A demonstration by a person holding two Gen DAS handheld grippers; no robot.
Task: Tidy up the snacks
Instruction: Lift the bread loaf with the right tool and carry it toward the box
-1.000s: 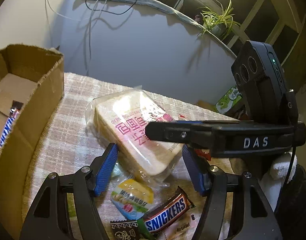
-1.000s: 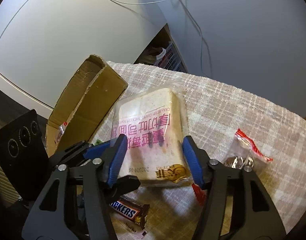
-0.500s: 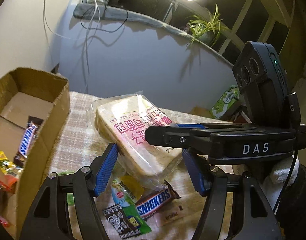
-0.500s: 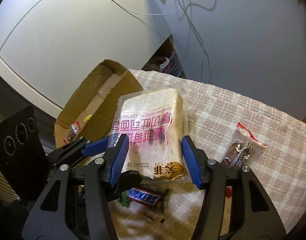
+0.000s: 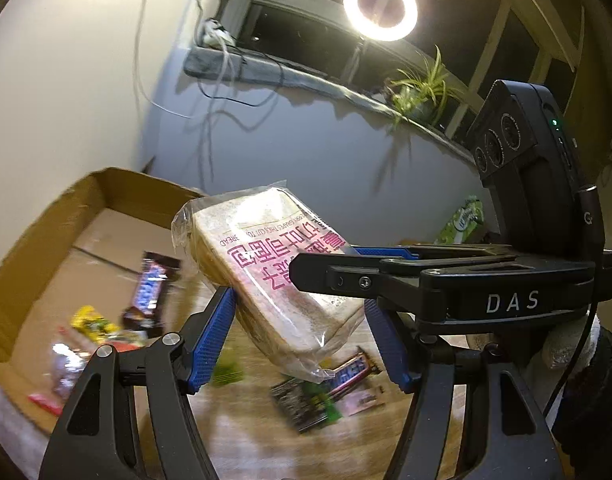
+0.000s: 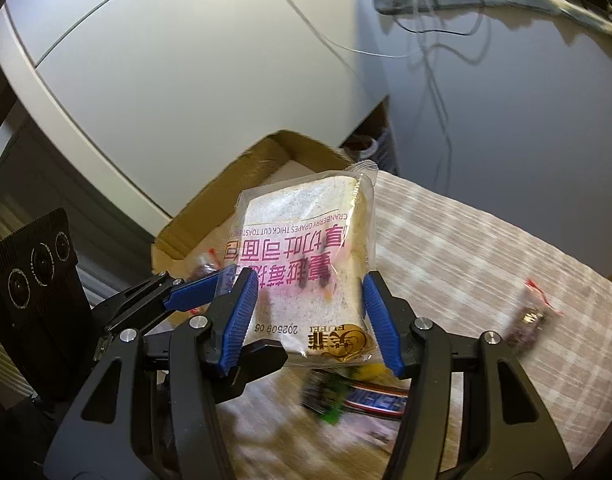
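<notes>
The bagged toast loaf (image 6: 306, 264) hangs in the air, clamped between both claws: the right claw (image 6: 312, 322) grips its near end, its blue pads pressed on either side, and the left claw (image 5: 299, 338) pinches the same bag from the other side. The loaf sits tilted above the table (image 6: 466, 248), with the cardboard box (image 5: 57, 232) at about 9 o'clock in the left wrist view.

The sorting looks partly done. Several snacks already lie in the box, among them a dark bar (image 5: 151, 288) and a yellow packet (image 5: 90, 320). Left on the table are a Snickers bar (image 5: 348, 372), a dark-and-green packet (image 5: 303, 404) beside it, and a small red-tied bag (image 6: 528, 318) at about 3 o'clock in the right wrist view.

Readable writing: "CRANBERRY GRAPES THICK CUT TOAST BREAD" and "202509 05" on the loaf bag, upside down, with large pink characters; "DAS" on the right claw's body.
</notes>
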